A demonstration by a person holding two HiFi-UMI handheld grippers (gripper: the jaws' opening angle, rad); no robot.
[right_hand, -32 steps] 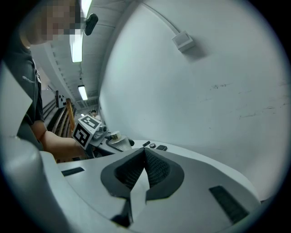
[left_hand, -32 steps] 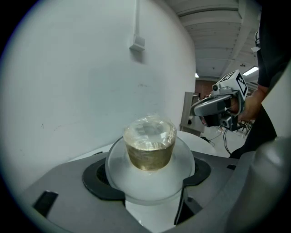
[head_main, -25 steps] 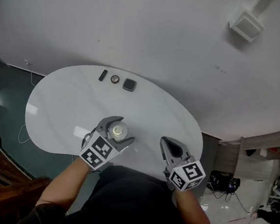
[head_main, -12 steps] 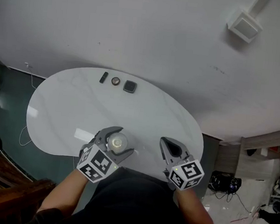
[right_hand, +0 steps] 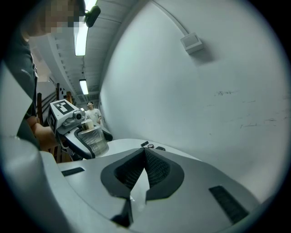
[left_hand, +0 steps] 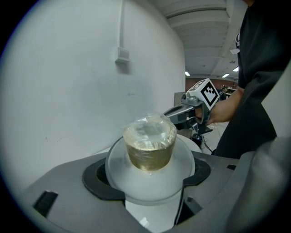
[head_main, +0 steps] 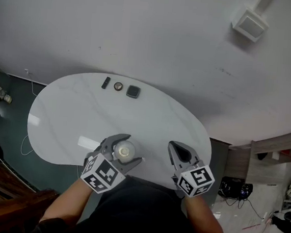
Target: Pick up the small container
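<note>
- Holding the small container [left_hand: 150,145] in my left gripper [head_main: 132,149], I have the fingers [left_hand: 95,179] closed on its wide white lower part from both sides. This way the film-covered top is left free and upright.
- The container is above the near edge of the white bench [head_main: 69,111], close in front of my body. In the right gripper view it seems a little off the surface, but I cannot be sure.
- My right gripper [head_main: 180,151] hangs beside it, apart from the container. Its fingers are pressed together with nothing between them, and I think so small a thing needs only one gripper.
- A dark bar [head_main: 105,83], a round piece [head_main: 118,86] and a dark square piece [head_main: 133,91] lie in a row at the far edge, well apart from my grippers.
- I judge the pick-up nearly done. The film looks soft, so I should grip low and level, or the yellowish filling could spill.
</note>
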